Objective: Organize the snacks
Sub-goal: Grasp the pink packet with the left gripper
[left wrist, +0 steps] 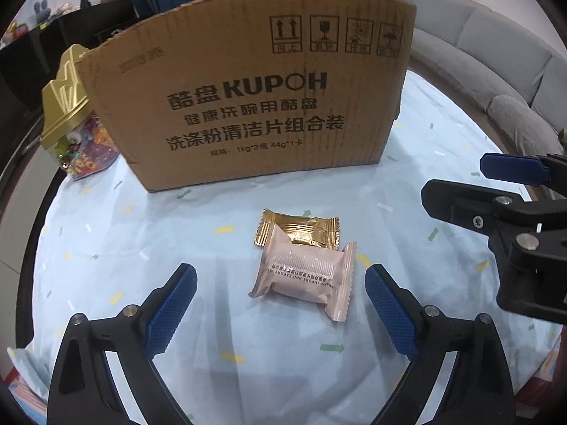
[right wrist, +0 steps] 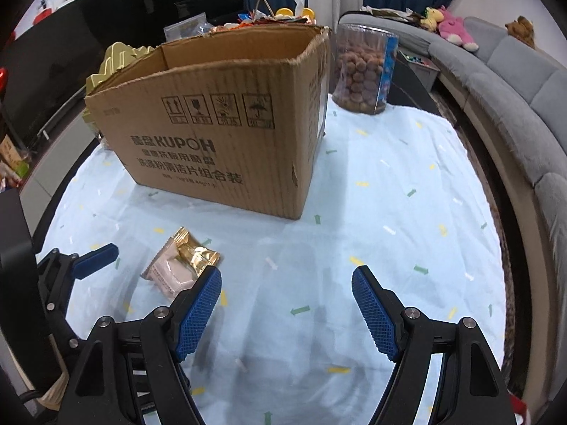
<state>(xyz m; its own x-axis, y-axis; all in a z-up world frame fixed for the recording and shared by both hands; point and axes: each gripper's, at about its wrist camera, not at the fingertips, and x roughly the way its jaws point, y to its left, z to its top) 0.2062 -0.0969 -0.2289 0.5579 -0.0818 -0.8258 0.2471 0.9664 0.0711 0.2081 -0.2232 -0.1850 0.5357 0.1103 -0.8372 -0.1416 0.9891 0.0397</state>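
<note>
Overlapping snack packets (left wrist: 304,269): two; box (left wrist: 248,88): one

Two snack packets (left wrist: 301,265); one cardboard box (left wrist: 255,88); one jar (right wrist: 365,71)

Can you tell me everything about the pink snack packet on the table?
The pink snack packet is a small sealed pillow wrapper, shiny like plastic film, with crimped zigzag ends and tiny dark print across it. It lies flat on the pale blue tablecloth, in front of the cardboard box. One corner overlaps the gold snack packet. No gripper touches it.
</note>
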